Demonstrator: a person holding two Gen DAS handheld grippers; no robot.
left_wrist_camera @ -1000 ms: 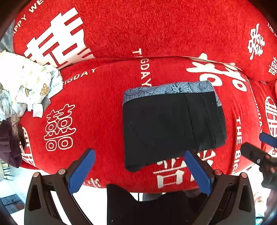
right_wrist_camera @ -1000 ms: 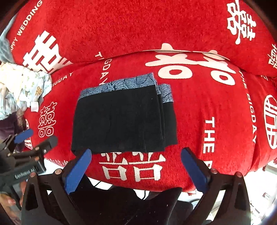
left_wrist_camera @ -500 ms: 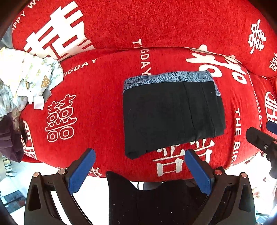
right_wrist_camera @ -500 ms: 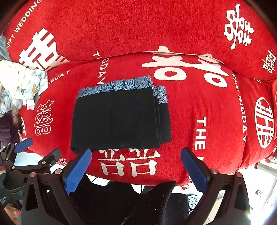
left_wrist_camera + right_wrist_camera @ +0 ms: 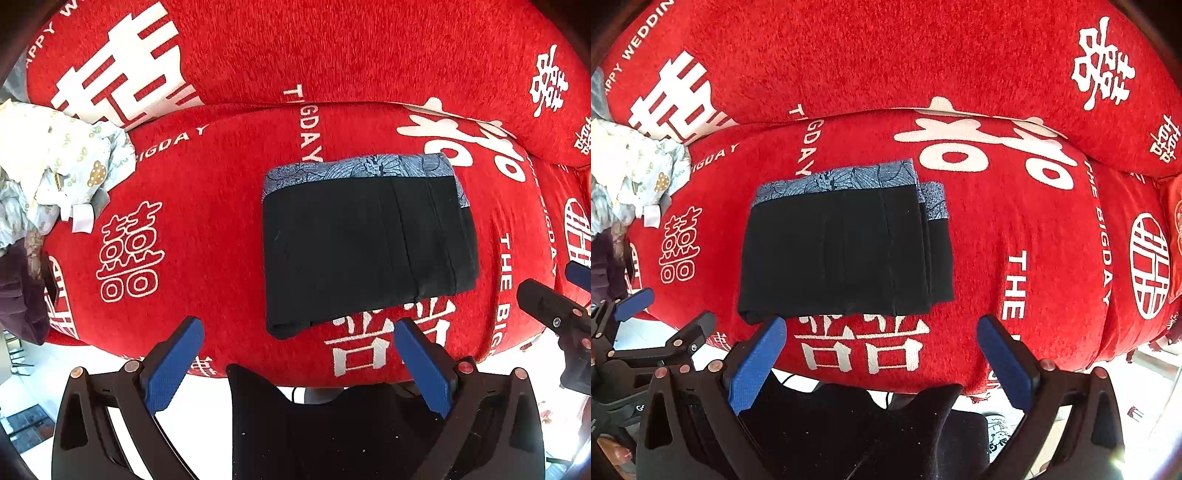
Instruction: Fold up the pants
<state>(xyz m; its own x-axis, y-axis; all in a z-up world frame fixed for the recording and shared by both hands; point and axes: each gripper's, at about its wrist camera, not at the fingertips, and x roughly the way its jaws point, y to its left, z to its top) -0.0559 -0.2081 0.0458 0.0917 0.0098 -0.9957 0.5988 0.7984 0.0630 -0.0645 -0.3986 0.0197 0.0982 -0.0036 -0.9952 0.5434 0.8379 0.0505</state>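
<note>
Folded black pants (image 5: 365, 243) (image 5: 846, 247) with a grey-blue patterned waistband lie flat as a neat rectangle on the red sofa seat. My left gripper (image 5: 299, 365) hovers open just off the seat's front edge, below the pants and apart from them, holding nothing. My right gripper (image 5: 882, 365) is open too, below the pants' near edge; its left fingertip (image 5: 757, 365) sits close under the near-left corner without gripping it. Each gripper shows at the edge of the other's view: the right gripper (image 5: 554, 314), the left gripper (image 5: 646, 332).
The sofa (image 5: 207, 206) (image 5: 1034, 258) wears a red cover with white characters and lettering, backrest behind. A heap of pale printed clothes (image 5: 55, 166) (image 5: 631, 173) and a dark garment (image 5: 18, 291) lie at the seat's left end. Bright floor shows below the seat.
Both grippers have drawn back slightly from the sofa and stayed open. The folded pants have not moved on the seat.
</note>
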